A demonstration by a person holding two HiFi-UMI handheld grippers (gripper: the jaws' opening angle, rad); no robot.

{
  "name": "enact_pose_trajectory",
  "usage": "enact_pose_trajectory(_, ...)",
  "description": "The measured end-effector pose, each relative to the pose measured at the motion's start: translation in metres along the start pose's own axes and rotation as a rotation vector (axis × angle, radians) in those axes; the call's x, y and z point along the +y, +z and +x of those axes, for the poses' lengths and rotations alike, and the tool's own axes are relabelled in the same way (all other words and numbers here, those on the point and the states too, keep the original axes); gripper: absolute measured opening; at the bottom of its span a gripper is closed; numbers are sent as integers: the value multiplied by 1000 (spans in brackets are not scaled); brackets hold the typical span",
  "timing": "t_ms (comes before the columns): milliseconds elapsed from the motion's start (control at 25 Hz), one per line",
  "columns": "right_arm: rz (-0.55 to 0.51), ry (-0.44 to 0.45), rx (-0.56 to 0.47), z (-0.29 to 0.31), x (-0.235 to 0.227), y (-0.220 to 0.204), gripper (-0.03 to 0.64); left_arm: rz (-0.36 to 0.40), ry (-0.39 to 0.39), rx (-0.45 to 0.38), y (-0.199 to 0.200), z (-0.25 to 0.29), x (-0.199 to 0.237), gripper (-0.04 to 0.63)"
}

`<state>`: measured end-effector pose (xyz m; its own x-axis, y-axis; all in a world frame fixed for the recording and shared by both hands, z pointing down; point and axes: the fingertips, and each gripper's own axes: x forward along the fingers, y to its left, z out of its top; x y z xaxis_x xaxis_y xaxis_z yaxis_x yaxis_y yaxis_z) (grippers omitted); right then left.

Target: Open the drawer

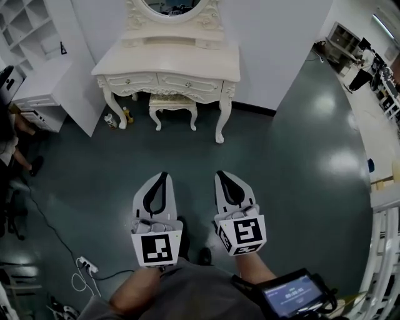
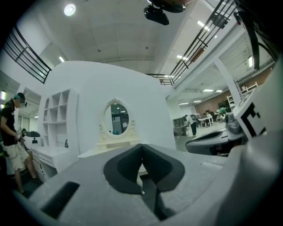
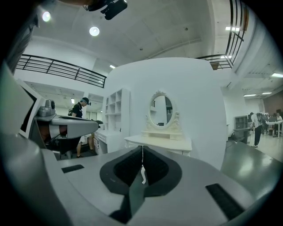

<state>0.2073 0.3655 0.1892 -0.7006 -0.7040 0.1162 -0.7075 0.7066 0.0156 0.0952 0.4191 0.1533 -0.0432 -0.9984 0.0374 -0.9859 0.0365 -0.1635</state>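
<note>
Left gripper (image 1: 164, 174) and right gripper (image 1: 220, 173) are held side by side above the floor (image 1: 281, 156), both with jaws pressed together and holding nothing. Well ahead, the cream dressing table (image 1: 169, 59) stands against the wall. Its 2 drawers (image 1: 187, 82) are shut, with a stool (image 1: 173, 100) beneath.

One dressing table (image 1: 169, 59), one stool (image 1: 173, 99), one mirror (image 1: 170, 6) — two grippers (image 1: 164, 175) (image 1: 220, 174)

Bright, even light from ceiling lamps (image 3: 93, 31); pale glare patches on the floor (image 1: 325, 106). Strong fisheye bending and dark corners in both gripper views; near parts blurred
</note>
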Motion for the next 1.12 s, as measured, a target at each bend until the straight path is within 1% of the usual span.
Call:
enact_pose_trajectory(280,3,-16,50,86,-8,-12,15,-33,-19,43,-26,72,52,15)
enact_pose_trajectory(440,5,-42,48,129,-13,-5,15,-32,-26,27,-28,105,82,15)
enact_pose_trajectory(600,-9,-55,19,164,-15,14,14,-26,-38,-2,-21,133,108,15)
enact_pose_trajectory(720,-33,-66,-8,183,-17,33,15,-24,-45,-38,-8,148,123,15)
enact_pose_trajectory(880,-58,-105,-45,196,-31,57,15,-37,-35,-85,5,165,138,15)
enact_pose_trajectory(1000,-71,-122,-60,200,-38,65,14,-36,-43,-97,8,176,138,15)
enact_pose_trajectory(1120,-66,-131,-53,205,-43,62,15,-38,-56,-83,3,184,135,15)
